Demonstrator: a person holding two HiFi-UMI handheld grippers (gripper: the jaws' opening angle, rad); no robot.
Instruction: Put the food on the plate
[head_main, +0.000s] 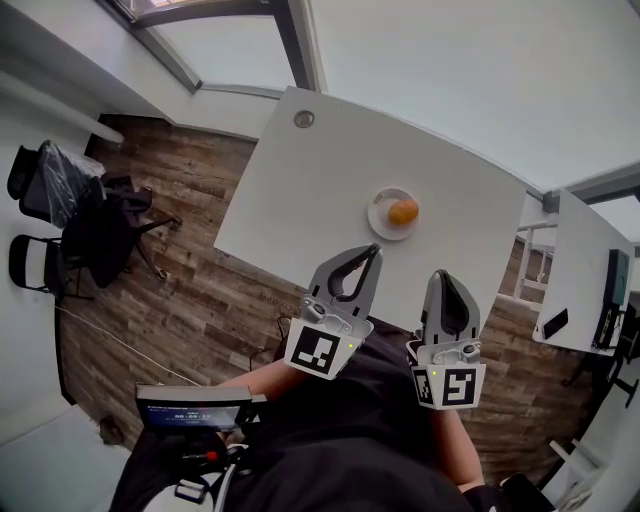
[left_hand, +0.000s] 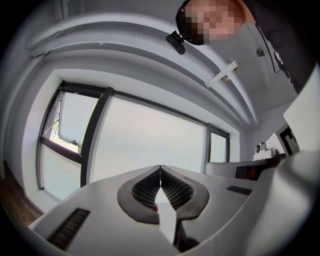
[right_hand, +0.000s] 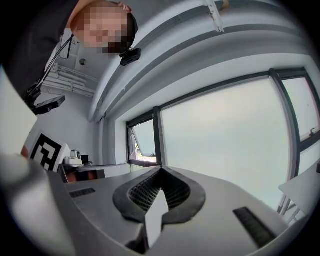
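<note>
Head view: orange round piece of food (head_main: 404, 212) sits on the small white round plate (head_main: 377, 216), toward the plate's right side. The plate stands on the white tabletop (head_main: 320, 180), nearer the edge on the person's side than the far one. Nothing else is on that surface except a round grey grommet (head_main: 304, 119) near the far corner.

Left hand-held gripper (head_main: 372, 252): clenched, empty. Its own view shows the ribbed black pads (left_hand: 145, 190) meeting at the tips with nothing between them. It is held above the tabletop's near edge, just short of the plate and not touching it.

Right hand-held gripper (head_main: 445, 280): also clenched and empty, its jaws meeting at the tips in its own view. It is held beside the left one, lower right of the plate and clear of it.

Both gripper views look out level at a large dark-framed window (left_hand: 150, 140), not at the tabletop.

Surroundings: wood-plank floor (head_main: 190, 250), black office chairs (head_main: 60, 190) at left, a second white table (head_main: 580, 270) at right with a dark object on it, and a small screen device (head_main: 192, 408) by the person's lap.
</note>
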